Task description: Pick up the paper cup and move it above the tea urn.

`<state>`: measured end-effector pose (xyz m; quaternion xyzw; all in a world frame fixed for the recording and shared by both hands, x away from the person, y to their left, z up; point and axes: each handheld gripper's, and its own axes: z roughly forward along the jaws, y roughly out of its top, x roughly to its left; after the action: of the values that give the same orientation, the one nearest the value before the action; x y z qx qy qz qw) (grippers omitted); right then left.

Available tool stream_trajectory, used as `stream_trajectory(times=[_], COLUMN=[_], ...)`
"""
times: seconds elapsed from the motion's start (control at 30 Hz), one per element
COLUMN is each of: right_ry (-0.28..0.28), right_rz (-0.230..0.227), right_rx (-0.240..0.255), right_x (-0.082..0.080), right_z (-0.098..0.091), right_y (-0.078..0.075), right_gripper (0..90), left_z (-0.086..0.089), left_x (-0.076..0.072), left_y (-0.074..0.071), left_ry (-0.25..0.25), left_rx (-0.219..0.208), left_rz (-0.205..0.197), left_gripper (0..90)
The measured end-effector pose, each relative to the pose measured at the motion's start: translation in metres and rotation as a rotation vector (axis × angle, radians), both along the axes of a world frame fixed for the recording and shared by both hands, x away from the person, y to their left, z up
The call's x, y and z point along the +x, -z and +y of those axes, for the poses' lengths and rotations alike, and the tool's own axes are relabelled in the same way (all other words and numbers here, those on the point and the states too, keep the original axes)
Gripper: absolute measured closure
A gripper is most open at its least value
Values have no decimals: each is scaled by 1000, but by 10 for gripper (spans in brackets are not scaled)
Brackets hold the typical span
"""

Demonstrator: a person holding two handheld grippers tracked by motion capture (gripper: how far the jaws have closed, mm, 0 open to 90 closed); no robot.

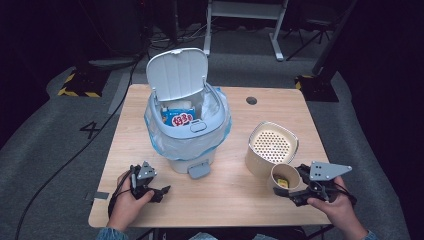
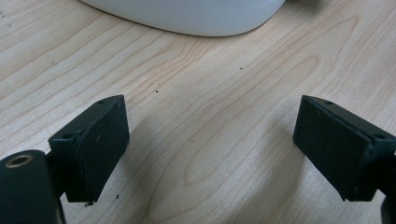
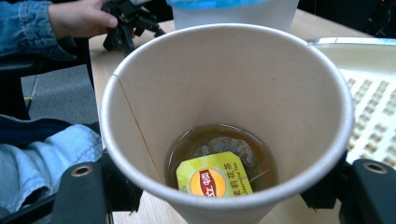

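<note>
Right gripper (image 1: 295, 192): at about 4 o'clock on the table in the high view, held in the person's right hand (image 1: 336, 206); its jaws are clamped on the sides of a paper cup (image 1: 285, 179), one black jaw at each flank of the cup in the right gripper view.
Paper cup: upright between the jaws, just beside the cream strainer basket (image 1: 271, 149), at its 5 o'clock; whether the two touch cannot be told.
Cup contents: a little brown tea (image 3: 219, 140) at the bottom, a soaked tea bag (image 3: 223, 148) in it, and a yellow-green tag (image 3: 214, 175) lying over the bag.
Left gripper (image 1: 157, 191): at about 8 o'clock on the table, held in the left hand (image 1: 131, 200); jaws stand wide apart with bare wood between them in the left gripper view.
Pedal bin (image 1: 189, 115): at about 11 o'clock from the table's middle, lid (image 1: 176, 72) raised, lined with a pale blue bag (image 1: 160, 131); a blue-and-white packet (image 1: 178, 117) lies inside.
Pedal (image 1: 199, 169): at the bin's 6 o'clock, pointing toward the person.
Table (image 1: 225, 200): light wood, with a round cable hole (image 1: 251, 100) at about 1 o'clock.
</note>
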<state>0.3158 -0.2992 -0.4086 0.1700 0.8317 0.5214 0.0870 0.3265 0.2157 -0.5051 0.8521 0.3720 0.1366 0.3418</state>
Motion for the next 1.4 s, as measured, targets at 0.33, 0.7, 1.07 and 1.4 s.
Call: stream_trajectory(times=[0.33,0.7,1.07,1.4], right_ry=[-11,37,102,108], right_rz=[-6,-87,-76,-55], right_rx=[45,-6,-20,-27], right_x=[13,43,82,116], right_z=[-1,-7,-11,-11], right_y=[-36,-69,-74,-66], right_gripper=[310,312,311,310], left_z=[0,0,0,0], left_x=[0,0,0,0], left_y=[0,0,0,0], left_ry=[0,0,0,0], left_rx=[1,0,0,0], left_rz=[-1,-1,0,-1], left_gripper=[109,109,109,109])
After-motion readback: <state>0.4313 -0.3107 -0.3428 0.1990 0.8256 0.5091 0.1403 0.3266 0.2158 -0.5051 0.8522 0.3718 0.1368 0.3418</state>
